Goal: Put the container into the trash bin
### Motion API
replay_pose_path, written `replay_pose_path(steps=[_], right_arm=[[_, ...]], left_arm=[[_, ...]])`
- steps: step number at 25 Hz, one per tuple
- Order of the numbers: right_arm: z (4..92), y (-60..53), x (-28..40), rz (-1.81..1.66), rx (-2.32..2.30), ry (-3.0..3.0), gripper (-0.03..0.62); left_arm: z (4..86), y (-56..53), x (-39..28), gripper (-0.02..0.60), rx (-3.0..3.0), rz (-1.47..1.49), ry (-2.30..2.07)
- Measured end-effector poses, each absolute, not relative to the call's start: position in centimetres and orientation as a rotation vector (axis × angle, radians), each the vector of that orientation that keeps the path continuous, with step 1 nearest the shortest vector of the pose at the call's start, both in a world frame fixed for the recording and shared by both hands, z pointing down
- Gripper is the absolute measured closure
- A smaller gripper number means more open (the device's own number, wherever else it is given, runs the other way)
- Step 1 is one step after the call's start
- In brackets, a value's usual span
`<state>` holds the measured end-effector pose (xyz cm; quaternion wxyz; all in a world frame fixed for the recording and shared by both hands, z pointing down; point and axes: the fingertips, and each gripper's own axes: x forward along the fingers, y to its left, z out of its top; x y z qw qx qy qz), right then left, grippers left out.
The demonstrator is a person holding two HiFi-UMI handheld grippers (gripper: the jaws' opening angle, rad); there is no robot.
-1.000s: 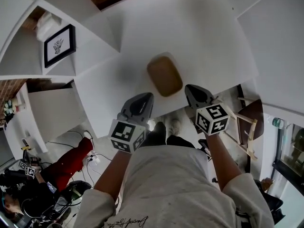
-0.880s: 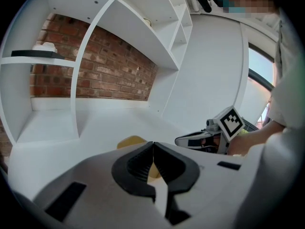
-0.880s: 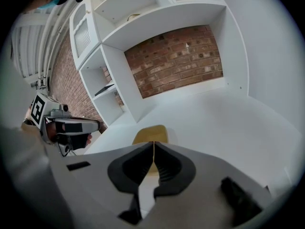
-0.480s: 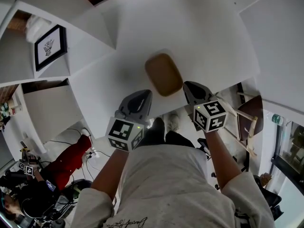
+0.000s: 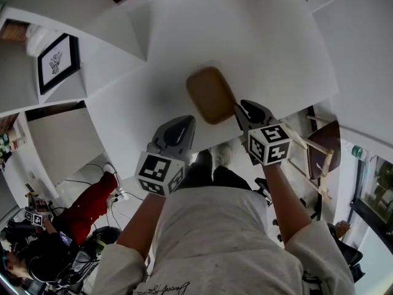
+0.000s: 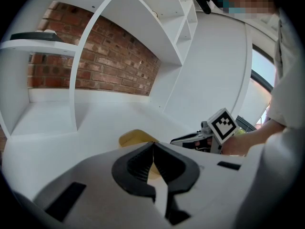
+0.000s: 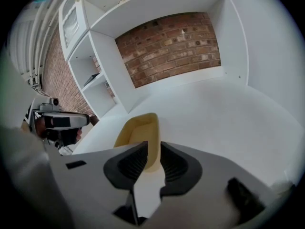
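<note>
The right gripper point(image 7: 153, 152) is pointing down at the white table point(image 5: 264, 35) with its jaws opening. They are standing a little apart, and the near end of the tan container point(image 7: 138, 130) is showing in the gap between them. As far as the right gripper view shows, the ribbed black pads point(image 7: 132, 164) are not pressing on it. The container, a shallow rounded tray with a pale yellow inside, is lying open side up on the table. It is sitting just ahead of this gripper's tips and stretching away from them, a little to their left. The left gripper point(image 6: 152, 149) is hovering alongside with its jaws closed tight against each other and gripping nothing. In the left gripper view the container is lying just beyond the closed tips and slightly to their left, apart from them. In the head view the container is sitting ahead of and between the two grippers, its near edge right against the right gripper's tips and clear of the left gripper's. Past the container, ahead of both grippers, a brick wall point(image 7: 167, 44) is showing behind white shelves point(image 7: 102, 80). Out beyond the left gripper's outer side, a framed picture point(image 5: 54, 62) is sitting among the shelves.
</note>
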<state>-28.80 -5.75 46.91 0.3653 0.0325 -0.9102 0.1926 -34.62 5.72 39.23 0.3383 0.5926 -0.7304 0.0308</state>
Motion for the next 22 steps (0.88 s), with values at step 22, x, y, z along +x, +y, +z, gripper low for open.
replay_pose_path(steps=[22], right_arm=[[50.0,-5.5,-29.6,0.492,0.108,-2.228,0.528]], left_arm=[[39.9,6.0,-35.3,0.565,1.524,0.063,-1.882]])
